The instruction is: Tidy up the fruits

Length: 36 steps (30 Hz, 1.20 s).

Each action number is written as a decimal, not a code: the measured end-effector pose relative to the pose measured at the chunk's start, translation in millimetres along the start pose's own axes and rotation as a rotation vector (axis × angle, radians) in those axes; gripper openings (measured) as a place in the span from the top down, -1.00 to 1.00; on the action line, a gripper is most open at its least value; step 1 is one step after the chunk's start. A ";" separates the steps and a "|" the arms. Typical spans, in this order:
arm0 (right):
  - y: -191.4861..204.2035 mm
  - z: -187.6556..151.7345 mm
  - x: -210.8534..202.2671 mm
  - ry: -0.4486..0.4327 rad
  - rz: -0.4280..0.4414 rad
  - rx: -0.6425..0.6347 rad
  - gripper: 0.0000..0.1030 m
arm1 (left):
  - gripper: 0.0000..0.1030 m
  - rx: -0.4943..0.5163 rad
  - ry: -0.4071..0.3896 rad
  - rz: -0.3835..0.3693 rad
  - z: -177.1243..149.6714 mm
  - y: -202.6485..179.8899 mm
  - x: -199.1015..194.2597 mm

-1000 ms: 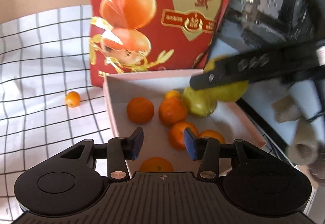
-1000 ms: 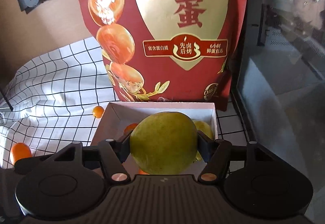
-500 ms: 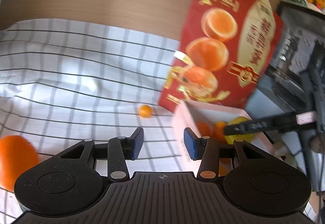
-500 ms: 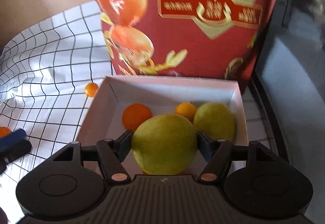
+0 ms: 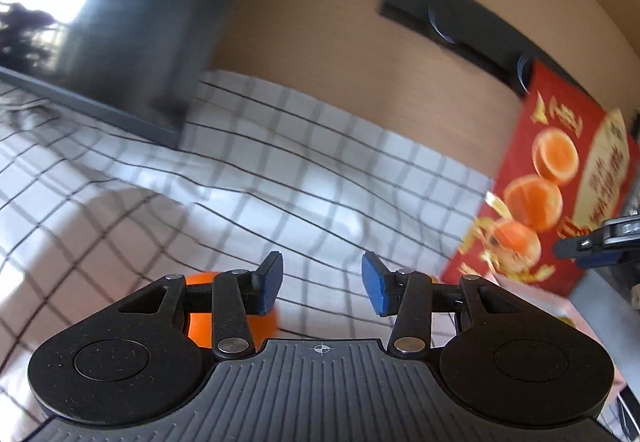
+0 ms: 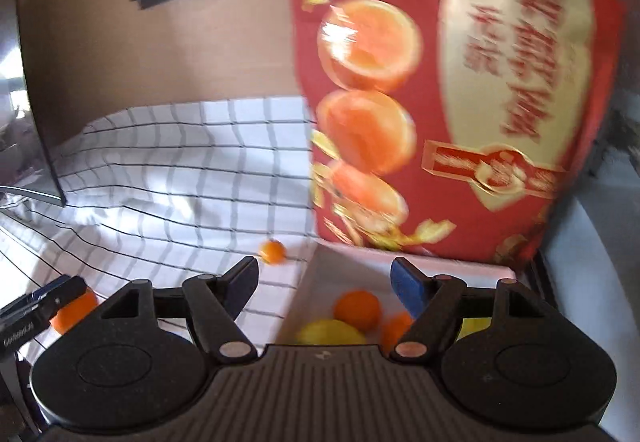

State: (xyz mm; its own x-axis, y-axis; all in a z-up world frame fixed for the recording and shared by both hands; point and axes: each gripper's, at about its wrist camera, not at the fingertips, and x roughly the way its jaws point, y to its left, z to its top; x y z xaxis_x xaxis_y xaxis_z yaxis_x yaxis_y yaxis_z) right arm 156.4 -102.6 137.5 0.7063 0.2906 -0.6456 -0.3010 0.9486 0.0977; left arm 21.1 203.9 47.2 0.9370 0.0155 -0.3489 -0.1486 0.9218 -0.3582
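The left claw (image 5: pixel 322 284) stands wide with nothing between its blue pads, over the checked cloth (image 5: pixel 280 169) on the counter; an orange (image 5: pixel 232 316) lies on the cloth just under its left finger, partly hidden by the linkage; the red bag (image 5: pixel 560 193) stands far off to the right of it, and the tip of the other claw shows in front of the bag's lower edge.

The right claw (image 6: pixel 324 292) is also wide and holds nothing; the white box (image 6: pixel 312 282) sits directly in front of the red bag (image 6: pixel 460 101), touching or nearly touching its base; inside the box lie a yellow-green pear (image 6: pixel 330 332) nearest the camera, an orange (image 6: pixel 357 310) just behind it, and another orange (image 6: pixel 394 328) partly hidden by the right finger; a small kumquat (image 6: pixel 273 251) rests on the cloth (image 6: pixel 180 169) just left of the box; further left of the box, a larger orange (image 6: pixel 74 312) lies beneath the left claw's fingertip.
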 end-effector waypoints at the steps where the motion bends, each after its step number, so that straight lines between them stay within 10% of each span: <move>1: 10.0 4.2 7.6 0.010 0.009 -0.018 -0.36 | 0.06 -0.016 -0.011 -0.002 -0.9 5.7 -2.0; 8: 79.0 13.0 89.2 0.152 -0.020 -0.104 0.11 | 0.08 -0.046 -0.001 -0.037 -4.8 16.1 -0.4; 20: 103.0 17.5 189.9 0.263 -0.273 -0.127 0.26 | 0.08 -0.143 -0.178 -0.043 5.2 40.7 -40.6; 26: 116.9 11.8 190.4 0.285 -0.224 -0.135 0.47 | 0.08 -0.283 -0.169 -0.021 6.8 71.6 -40.3; 36: 149.8 -63.7 39.7 0.289 0.217 -0.258 0.47 | 0.08 -0.164 -0.033 0.086 -0.9 63.5 -15.8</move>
State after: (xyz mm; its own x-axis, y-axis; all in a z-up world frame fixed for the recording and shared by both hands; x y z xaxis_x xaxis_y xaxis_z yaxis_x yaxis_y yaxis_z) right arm 98.5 43.0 78.3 0.4118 0.3980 -0.8198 -0.5986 0.7965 0.0859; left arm -3.4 261.9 29.2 0.9281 0.1069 -0.3566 -0.2757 0.8409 -0.4656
